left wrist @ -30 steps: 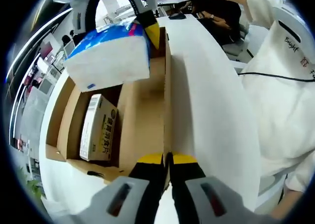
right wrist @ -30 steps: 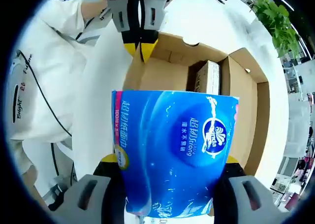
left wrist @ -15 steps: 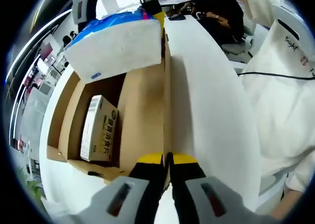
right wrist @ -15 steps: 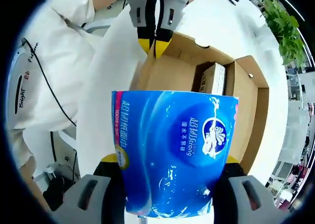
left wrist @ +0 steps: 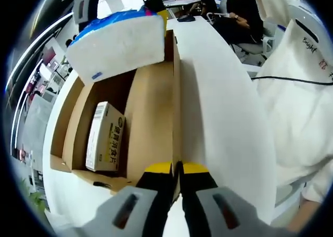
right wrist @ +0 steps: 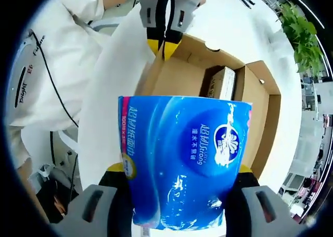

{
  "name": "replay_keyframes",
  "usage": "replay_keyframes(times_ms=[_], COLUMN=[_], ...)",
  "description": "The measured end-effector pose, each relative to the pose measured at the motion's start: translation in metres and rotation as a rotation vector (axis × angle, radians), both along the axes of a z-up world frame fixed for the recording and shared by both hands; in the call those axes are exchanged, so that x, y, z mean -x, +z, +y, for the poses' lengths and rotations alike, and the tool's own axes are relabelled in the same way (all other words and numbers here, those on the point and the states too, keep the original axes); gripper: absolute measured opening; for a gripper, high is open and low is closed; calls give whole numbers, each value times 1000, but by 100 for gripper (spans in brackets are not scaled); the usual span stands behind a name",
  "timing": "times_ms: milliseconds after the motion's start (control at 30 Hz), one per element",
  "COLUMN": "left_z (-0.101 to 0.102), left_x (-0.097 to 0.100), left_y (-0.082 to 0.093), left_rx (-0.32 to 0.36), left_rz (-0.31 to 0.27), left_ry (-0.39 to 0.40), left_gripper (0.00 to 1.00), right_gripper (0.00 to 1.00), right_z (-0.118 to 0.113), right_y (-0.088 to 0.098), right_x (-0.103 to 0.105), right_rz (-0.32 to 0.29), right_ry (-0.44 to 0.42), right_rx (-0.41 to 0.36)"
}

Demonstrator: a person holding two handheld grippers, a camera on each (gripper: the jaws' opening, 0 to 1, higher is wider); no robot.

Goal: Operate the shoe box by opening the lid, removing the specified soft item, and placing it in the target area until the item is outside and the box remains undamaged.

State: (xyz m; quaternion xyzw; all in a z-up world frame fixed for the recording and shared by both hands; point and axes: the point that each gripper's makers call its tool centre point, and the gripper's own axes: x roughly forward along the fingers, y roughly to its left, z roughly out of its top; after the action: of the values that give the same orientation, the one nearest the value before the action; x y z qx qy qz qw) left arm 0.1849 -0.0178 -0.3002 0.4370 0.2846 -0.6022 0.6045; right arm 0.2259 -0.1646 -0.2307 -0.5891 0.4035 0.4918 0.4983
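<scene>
An open cardboard shoe box lies on a white table, its white lid raised on edge. My left gripper is shut on the lid's edge, and it shows in the right gripper view as the left gripper. A blue tissue pack is clamped between the jaws of my right gripper, lifted above the box. In the left gripper view the tissue pack hangs over the box's far end. A small carton lies inside the box.
A person in a white garment stands close beside the lid. Another seated person is at the far end of the table. A green plant stands beyond the box. White tabletop surrounds the box.
The right gripper has lifted the tissue pack higher and further from the box's inside. The left gripper stays shut on the lid.
</scene>
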Motion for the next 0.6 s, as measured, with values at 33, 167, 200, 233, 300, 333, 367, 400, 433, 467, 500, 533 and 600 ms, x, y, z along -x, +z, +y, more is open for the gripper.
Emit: replay_keyframes(times_ms=[33, 167, 200, 233, 300, 333, 367, 400, 433, 467, 500, 533, 600], left_z=[0, 0, 0, 0, 0, 0, 0, 0, 0, 0, -1, -1, -1], left_x=[0, 0, 0, 0, 0, 0, 0, 0, 0, -1, -1, -1, 0], left_y=[0, 0, 0, 0, 0, 0, 0, 0, 0, 0, 0, 1, 1], left_rx=[0, -6, -6, -6, -5, -4, -3, 1, 2, 4, 5, 6, 4], left_rz=[0, 6, 6, 6, 7, 4, 2, -3, -4, -5, -5, -7, -6], left_ry=[2, 2, 0, -1, 2, 1, 0, -2, -2, -1, 1, 0, 0], left_gripper=[4, 4, 4, 4, 4, 4, 4, 4, 4, 4, 4, 4, 4], right_gripper=[69, 69, 69, 69, 69, 69, 69, 69, 69, 69, 69, 69, 69], right_z=[-2, -9, -11, -13, -16, -19, -22, -24, -25, -25, -24, -24, -26], right_y=[2, 6, 8, 8, 10, 12, 14, 16, 20, 22, 23, 23, 22], right_x=[1, 0, -5, -5, -4, -2, 2, 2, 1, 2, 3, 5, 4], right_rz=[-2, -19, -46, -44, -43, -32, -19, -25, -32, -31, -29, -18, -20], right_ry=[2, 10, 17, 1, 1, -8, -8, -9, -14, -16, -20, -31, -31], right_rx=[-2, -18, -19, -18, -15, -13, -2, 1, -5, -12, -29, -54, -61])
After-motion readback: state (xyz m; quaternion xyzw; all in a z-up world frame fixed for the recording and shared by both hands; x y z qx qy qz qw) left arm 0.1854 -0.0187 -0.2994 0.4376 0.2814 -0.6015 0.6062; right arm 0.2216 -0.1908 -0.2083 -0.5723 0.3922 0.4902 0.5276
